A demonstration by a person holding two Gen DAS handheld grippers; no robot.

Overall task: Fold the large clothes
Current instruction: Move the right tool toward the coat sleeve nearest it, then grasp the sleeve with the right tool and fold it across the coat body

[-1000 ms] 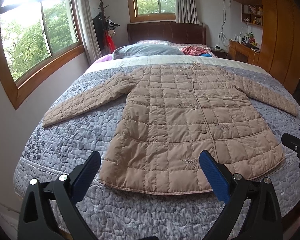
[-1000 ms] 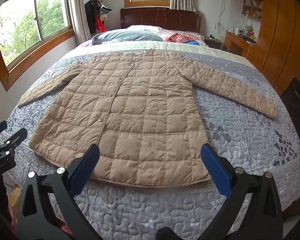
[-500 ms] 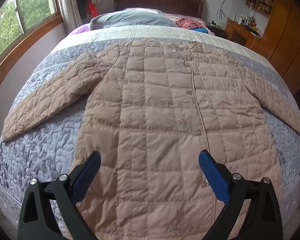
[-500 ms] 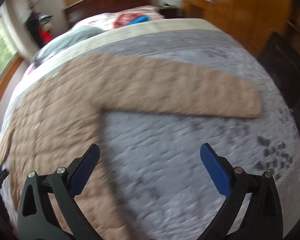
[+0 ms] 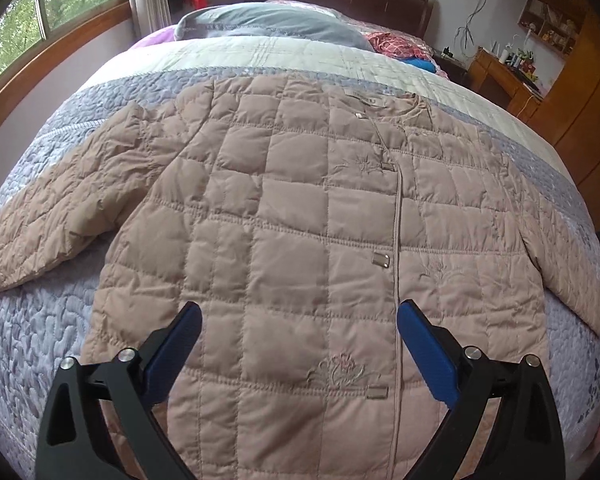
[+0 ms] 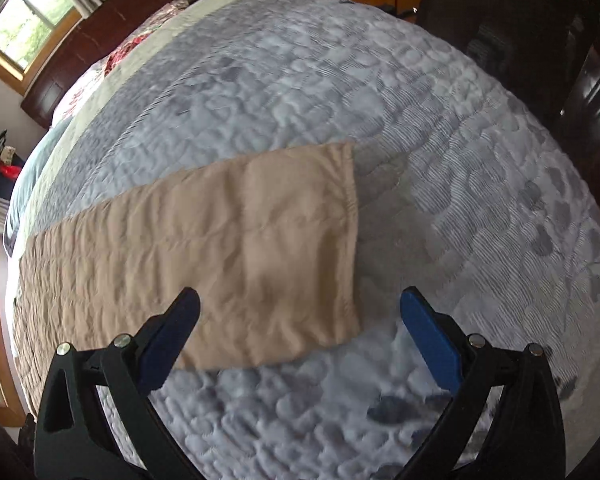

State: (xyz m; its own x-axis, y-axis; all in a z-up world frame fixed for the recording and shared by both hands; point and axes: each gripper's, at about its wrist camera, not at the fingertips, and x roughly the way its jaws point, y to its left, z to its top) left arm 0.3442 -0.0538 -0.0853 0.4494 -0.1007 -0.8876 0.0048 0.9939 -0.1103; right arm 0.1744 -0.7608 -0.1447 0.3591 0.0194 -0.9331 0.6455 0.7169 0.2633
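**Both tools wide over the coat**

The left tool hangs wide open above the coat, holding nothing. The coat lies flat, front up, on the bed, collar toward the pillow (snaps run down its front). The right tool is likewise spread wide and empty, over the sleeve end, whose cuff lies flat on the quilt between the blue fingers, untouched.
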